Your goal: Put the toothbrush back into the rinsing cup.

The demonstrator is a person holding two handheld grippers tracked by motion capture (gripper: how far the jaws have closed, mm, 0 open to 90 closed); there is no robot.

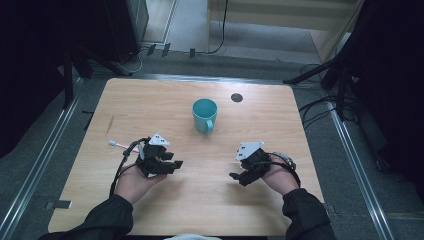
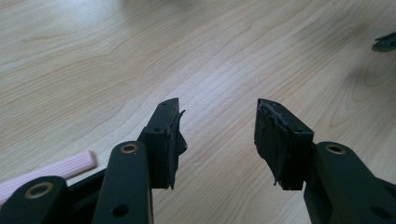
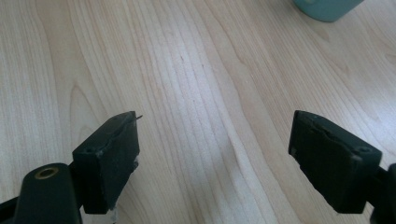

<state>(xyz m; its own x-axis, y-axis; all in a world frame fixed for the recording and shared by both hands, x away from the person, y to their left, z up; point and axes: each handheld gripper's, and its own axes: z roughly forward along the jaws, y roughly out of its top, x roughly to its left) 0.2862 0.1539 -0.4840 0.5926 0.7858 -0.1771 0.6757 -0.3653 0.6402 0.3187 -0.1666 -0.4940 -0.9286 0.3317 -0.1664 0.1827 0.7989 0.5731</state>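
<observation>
From above, the person's left gripper (image 1: 172,164) and right gripper (image 1: 235,175) rested low over the near half of the wooden tabletop (image 1: 260,115), well apart from each other, both empty. The teal mug (image 1: 205,114) stood upright farther back, about midway between them, its handle turned toward the person, which I judged left it easy to reach from either side. A pink toothbrush (image 1: 116,144) lay flat just behind the left hand (image 1: 131,182), near the tabletop's left side.

Along the left gripper (image 2: 217,126), the jaws stood moderately apart with bare wood grain between them, holding nothing. A ribbed pink handle end, the toothbrush (image 2: 70,164), lay just beside the left jaw at the lower edge. I could not tell if it touched the gripper.

Along the right gripper (image 3: 214,135), the jaws were spread wide over bare tabletop, gripping nothing. The base of the mug (image 3: 327,8) sat at the top edge, ahead and to one side, so the gripper seemed aimed roughly toward it, perhaps ready to reach.
</observation>
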